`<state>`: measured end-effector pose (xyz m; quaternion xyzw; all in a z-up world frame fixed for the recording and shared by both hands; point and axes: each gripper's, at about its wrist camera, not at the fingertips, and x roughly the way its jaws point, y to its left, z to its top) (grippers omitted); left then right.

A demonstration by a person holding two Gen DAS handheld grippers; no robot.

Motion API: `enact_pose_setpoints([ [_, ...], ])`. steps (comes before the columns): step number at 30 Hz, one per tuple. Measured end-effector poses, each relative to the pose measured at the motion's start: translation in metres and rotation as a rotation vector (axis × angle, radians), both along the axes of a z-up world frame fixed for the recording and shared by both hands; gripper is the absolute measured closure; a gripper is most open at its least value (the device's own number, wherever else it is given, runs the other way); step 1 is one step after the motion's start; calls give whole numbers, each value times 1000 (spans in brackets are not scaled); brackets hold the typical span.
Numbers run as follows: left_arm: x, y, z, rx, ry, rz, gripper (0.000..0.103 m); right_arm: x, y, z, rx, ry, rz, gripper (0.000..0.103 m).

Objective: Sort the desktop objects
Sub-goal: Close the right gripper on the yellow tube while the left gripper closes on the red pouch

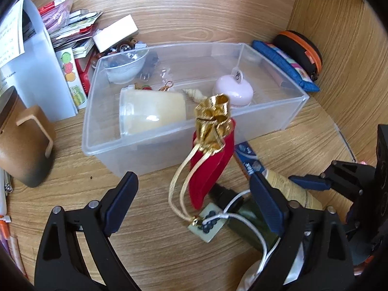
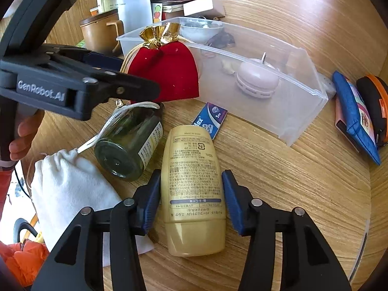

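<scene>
A red velvet pouch [image 1: 209, 167] with a gold top stands between my left gripper [image 1: 194, 203] fingers, which are open wide and do not touch it. The pouch also shows in the right wrist view [image 2: 167, 72], in front of the clear plastic bin [image 1: 101, 126]. My right gripper [image 2: 191, 198] is open around a cream lotion bottle [image 2: 192, 189] that lies on the wooden desk; the left finger is close to it, the right finger stands apart. A green glass jar [image 2: 128, 143] and a white cloth bag [image 2: 70, 189] lie to the left.
The bin [image 2: 303, 101] holds a cream jar [image 1: 152, 111], a pink case [image 1: 234, 91], a shell and a bowl [image 1: 127, 66]. A brown mug [image 1: 23, 145], a white file box [image 1: 41, 72], a blue pouch [image 1: 286, 65], a black-orange case [image 1: 300, 48] and a small blue box [image 2: 211, 120] surround it.
</scene>
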<state>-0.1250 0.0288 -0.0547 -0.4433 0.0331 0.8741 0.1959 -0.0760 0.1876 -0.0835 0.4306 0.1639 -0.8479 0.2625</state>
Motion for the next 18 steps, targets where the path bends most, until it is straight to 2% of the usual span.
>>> enact_pose_setpoints([
  [1,-1,2,0,2,1,-10,27,0,0,0,1,1,2,58],
  [2,-3,4,-1,3,-5,-18,32,0,0,0,1,2,4,58],
  [5,-7,8,-4,1,-15,-24,40,-1,0,0,0,-4,3,58],
  [10,-13,12,-6,17,-25,-30,45,-4,2,0,3,-8,-5,58],
  [14,-15,16,-5,19,-23,-37,57,-5,9,0,-2,-7,-30,58],
  [18,-17,18,-4,28,-22,-36,62,-7,18,1,-10,-8,-56,58],
])
